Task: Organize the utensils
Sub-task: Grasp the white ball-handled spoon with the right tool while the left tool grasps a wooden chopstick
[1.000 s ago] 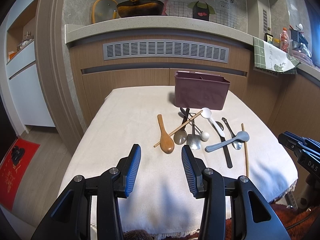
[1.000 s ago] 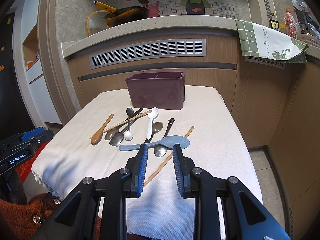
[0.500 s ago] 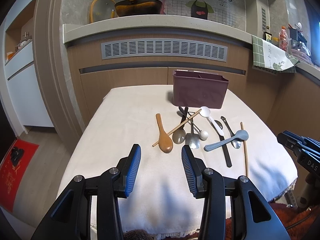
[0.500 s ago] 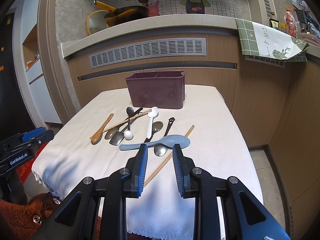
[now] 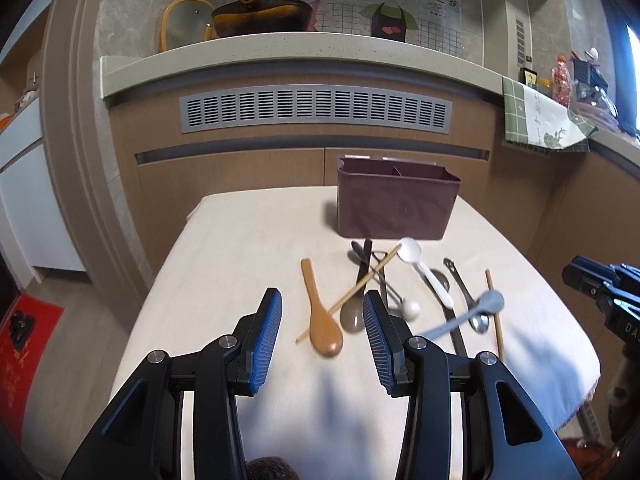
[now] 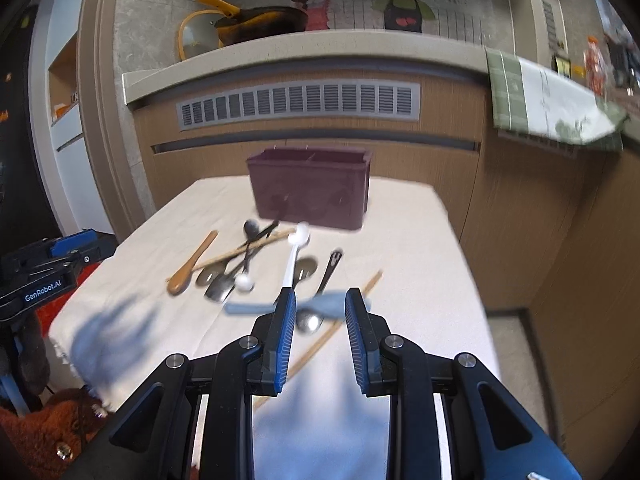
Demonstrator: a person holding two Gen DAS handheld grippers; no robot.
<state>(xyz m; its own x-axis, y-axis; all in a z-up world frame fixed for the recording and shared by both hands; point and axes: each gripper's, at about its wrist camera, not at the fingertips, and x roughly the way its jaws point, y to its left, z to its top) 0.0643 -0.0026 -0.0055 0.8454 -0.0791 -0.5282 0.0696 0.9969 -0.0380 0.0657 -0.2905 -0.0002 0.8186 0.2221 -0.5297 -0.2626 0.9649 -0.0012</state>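
From the left wrist I see my left gripper with fingers apart and empty above the cloth-covered worktop. The wooden spoon lies just ahead, the maroon holder stands behind the utensils.

From the right wrist, my right gripper has its fingers apart, holding nothing. The blue spoon lies just beyond them, beside a chopstick.

Left gripper low in the frame, blue pads spread wide, nothing between them. Beyond, on the cloth-covered surface: wooden spoon, crossed chopstick, white spoon, grey-blue spoon, blurred. Maroon utensil box centre right. Right gripper at right edge.
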